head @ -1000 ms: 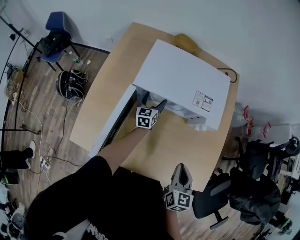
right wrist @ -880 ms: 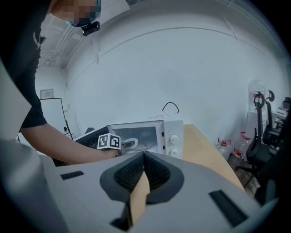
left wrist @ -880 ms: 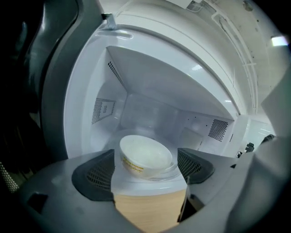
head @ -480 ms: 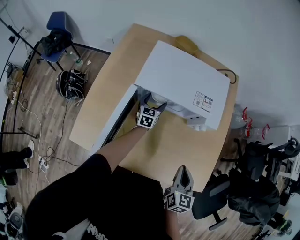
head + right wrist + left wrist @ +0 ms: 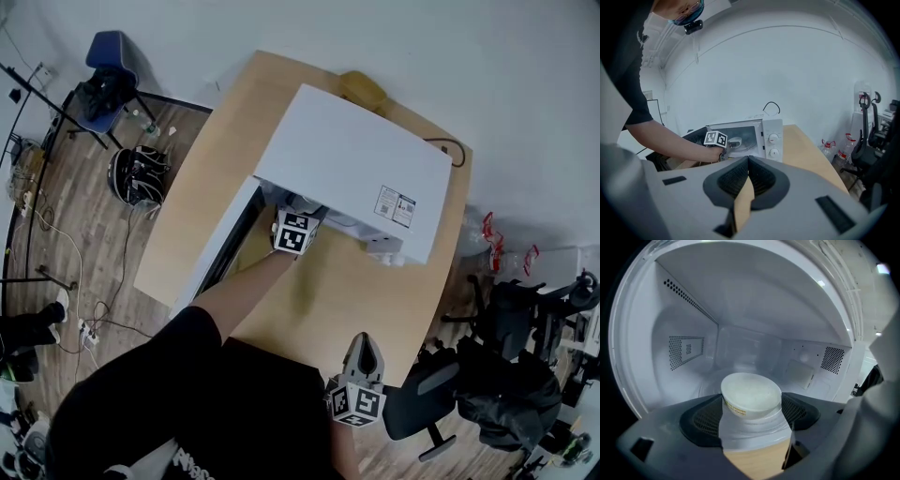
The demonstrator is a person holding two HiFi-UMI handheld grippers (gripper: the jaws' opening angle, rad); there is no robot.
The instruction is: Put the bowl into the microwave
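The left gripper (image 5: pixel 752 399) reached straight ahead into the open microwave (image 5: pixel 356 173). Its two jaws were squeezed on a white bowl (image 5: pixel 751 389), one jaw on each side. The bowl had a small yellow label on its side. It was inside the microwave, just above the white floor there, and the back wall with its little holes was beyond it. The bare left arm (image 5: pixel 239 295) was stretched out long over the wooden table (image 5: pixel 347 291). The microwave door (image 5: pixel 220 248) hung open to the left of this gripper.

The right gripper (image 5: pixel 748 161) was held low and close to the person's body, well apart from the microwave. Its jaws were pressed together at the tips and held nothing. Far ahead of it stood the microwave with two round knobs (image 5: pixel 774 138).
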